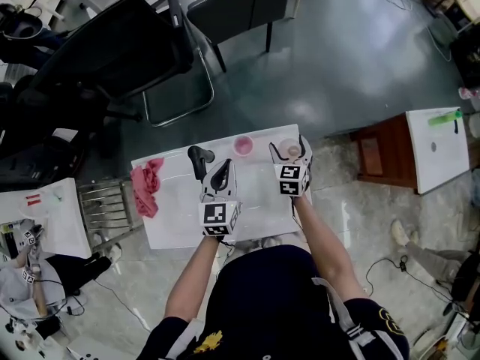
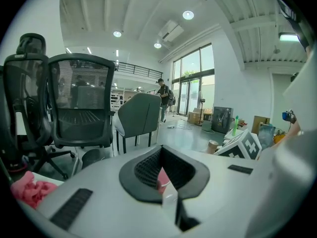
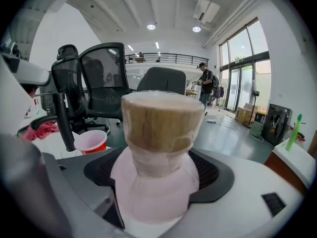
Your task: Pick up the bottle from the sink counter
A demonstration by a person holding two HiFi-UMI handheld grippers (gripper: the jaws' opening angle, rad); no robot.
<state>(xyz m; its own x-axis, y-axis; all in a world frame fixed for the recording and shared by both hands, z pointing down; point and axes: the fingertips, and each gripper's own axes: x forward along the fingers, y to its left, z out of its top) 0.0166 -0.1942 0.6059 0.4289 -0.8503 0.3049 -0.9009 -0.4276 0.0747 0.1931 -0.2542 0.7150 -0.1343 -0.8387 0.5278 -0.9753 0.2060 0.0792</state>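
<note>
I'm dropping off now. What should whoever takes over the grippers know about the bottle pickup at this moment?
Right gripper: shut on the pale pink bottle with the wooden cap, near the far right corner of the white sink counter.
Left gripper: jaws a little apart, empty, beside the black faucet.
Red plastic cup: on the counter beyond the grippers.
Done: grasp.
Left: raise the bottle. Whether it is already off the counter cannot be told.
</note>
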